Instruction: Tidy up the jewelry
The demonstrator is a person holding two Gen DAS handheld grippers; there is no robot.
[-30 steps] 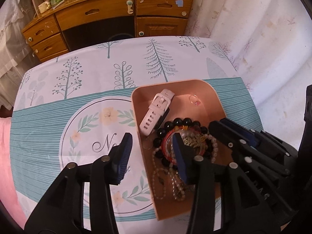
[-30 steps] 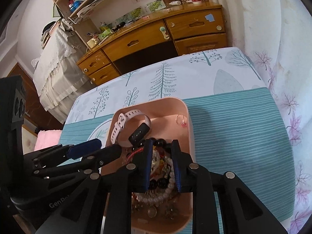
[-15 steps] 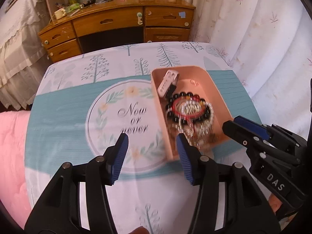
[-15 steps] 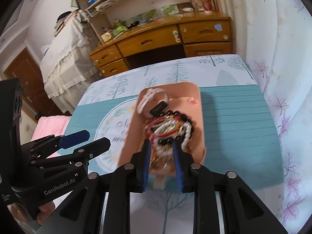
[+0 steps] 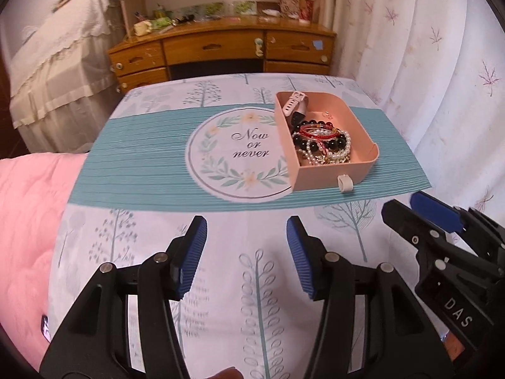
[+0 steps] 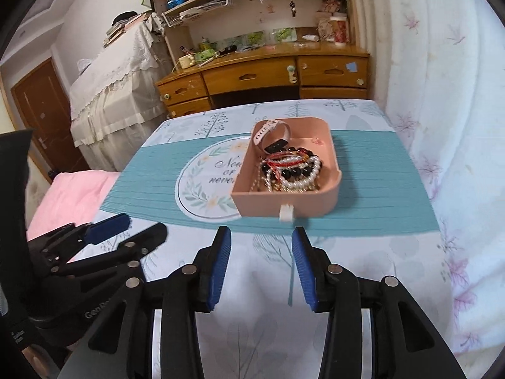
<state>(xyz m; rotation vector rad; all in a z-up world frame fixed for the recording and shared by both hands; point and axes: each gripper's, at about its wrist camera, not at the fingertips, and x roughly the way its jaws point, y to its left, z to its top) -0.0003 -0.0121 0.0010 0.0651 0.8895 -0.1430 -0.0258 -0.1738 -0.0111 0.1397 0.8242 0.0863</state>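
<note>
My left gripper (image 5: 246, 252) hangs over the tablecloth (image 5: 157, 164) with its jaws spread and nothing between them; my right gripper (image 6: 260, 259) has its jaws opening, also with nothing between them. The pink tray (image 6: 284, 203) stands ahead of both, apart from the fingers, on the teal band of the cloth; inside I see a white watch (image 6: 268, 129) at the far end and a heap of bead bracelets (image 6: 292, 169) nearer to me; a small white tab (image 6: 286, 212) sticks out from its near wall.
</note>
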